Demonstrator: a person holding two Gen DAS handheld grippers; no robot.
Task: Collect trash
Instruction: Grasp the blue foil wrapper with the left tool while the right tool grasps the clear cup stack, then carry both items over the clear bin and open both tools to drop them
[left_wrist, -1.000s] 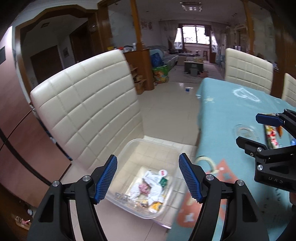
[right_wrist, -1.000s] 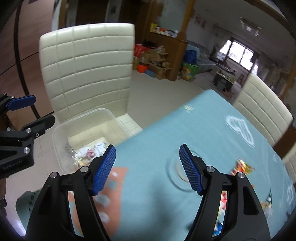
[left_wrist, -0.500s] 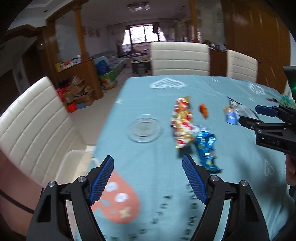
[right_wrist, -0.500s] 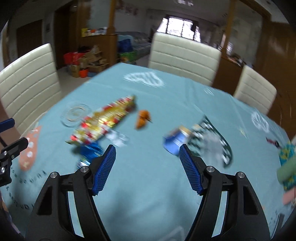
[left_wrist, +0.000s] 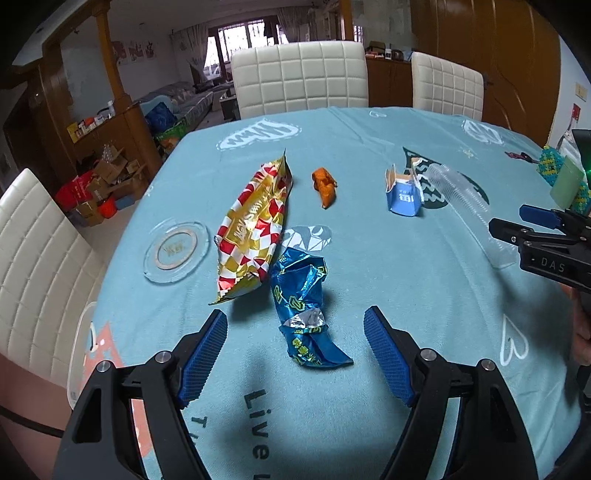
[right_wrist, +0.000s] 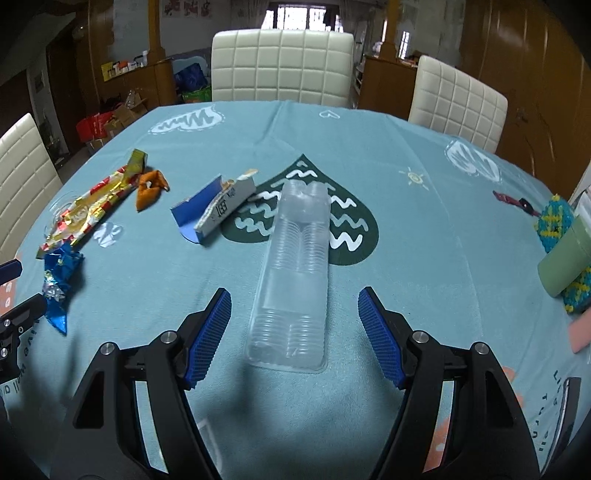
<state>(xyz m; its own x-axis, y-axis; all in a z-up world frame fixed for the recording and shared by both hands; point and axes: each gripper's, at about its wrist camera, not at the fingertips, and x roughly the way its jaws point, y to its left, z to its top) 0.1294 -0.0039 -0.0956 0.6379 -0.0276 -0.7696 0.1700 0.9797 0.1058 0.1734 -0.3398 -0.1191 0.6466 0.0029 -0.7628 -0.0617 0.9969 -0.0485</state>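
We find both grippers open and empty above the table (left_wrist: 369, 258). Left gripper (left_wrist: 295, 354) straddles the blue wrapper (left_wrist: 301, 295); right gripper (right_wrist: 293, 332) straddles the clear tray (right_wrist: 295, 277), each lined up, we judge, for pickup.

A green cup (right_wrist: 565, 258) and pink card (right_wrist: 580, 332) run off the right wrist view's right edge. A clear bin (left_wrist: 79, 354) hides behind the tablecloth (left_wrist: 424, 258). Shelf clutter (left_wrist: 92, 122) is too small to identify.
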